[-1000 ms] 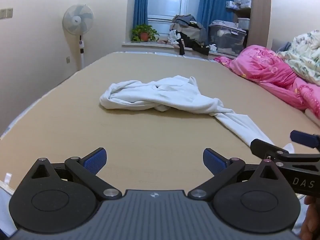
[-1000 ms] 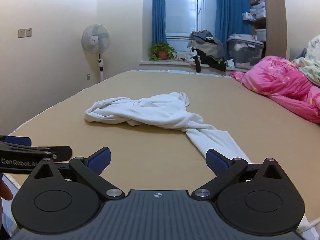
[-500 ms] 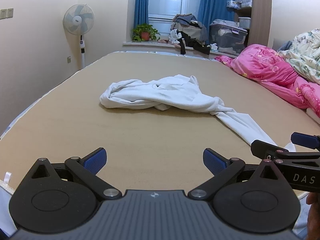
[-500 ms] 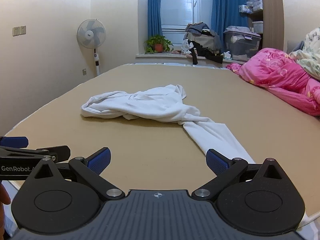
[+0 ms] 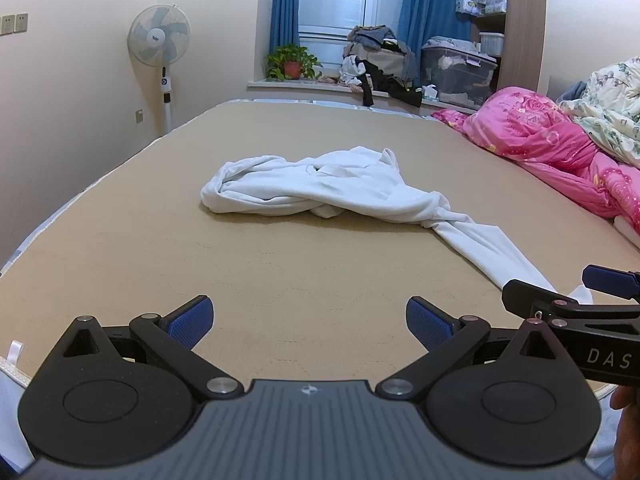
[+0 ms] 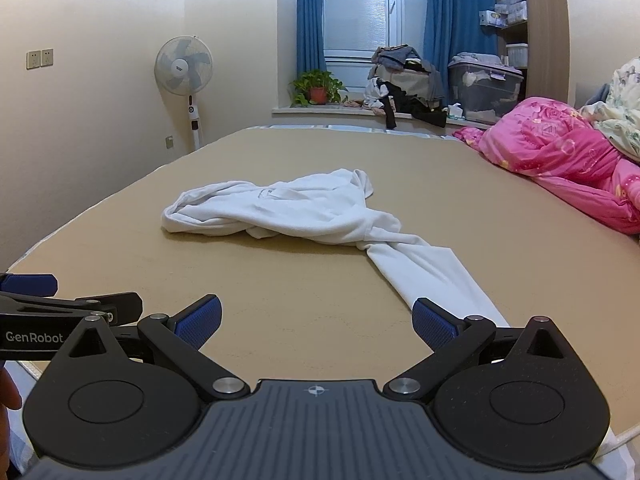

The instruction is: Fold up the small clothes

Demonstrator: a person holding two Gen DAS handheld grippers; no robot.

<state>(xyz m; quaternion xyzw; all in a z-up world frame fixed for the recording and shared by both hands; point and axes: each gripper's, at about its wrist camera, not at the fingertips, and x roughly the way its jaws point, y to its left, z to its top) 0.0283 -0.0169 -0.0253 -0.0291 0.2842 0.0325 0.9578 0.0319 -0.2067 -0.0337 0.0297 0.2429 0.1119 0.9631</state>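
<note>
A crumpled white garment (image 5: 332, 188) lies in the middle of the tan bed (image 5: 280, 264), one long sleeve or leg trailing toward the near right edge. It also shows in the right wrist view (image 6: 304, 212). My left gripper (image 5: 307, 322) is open and empty, low over the near edge of the bed, well short of the garment. My right gripper (image 6: 316, 322) is open and empty beside it, its right fingertip (image 6: 434, 326) just over the end of the trailing sleeve. The right gripper (image 5: 568, 304) shows from the side in the left wrist view.
A pink quilt (image 5: 560, 148) and a floral blanket (image 5: 612, 116) are heaped along the bed's right side. A standing fan (image 5: 160, 44) is at the far left wall. A windowsill holds a plant (image 5: 292, 64), clothes and a storage box (image 5: 456, 72).
Both grippers have drifted slightly; the right wrist view has swung a little, so the garment sits lower and more to the left. Nothing was grasped.
</note>
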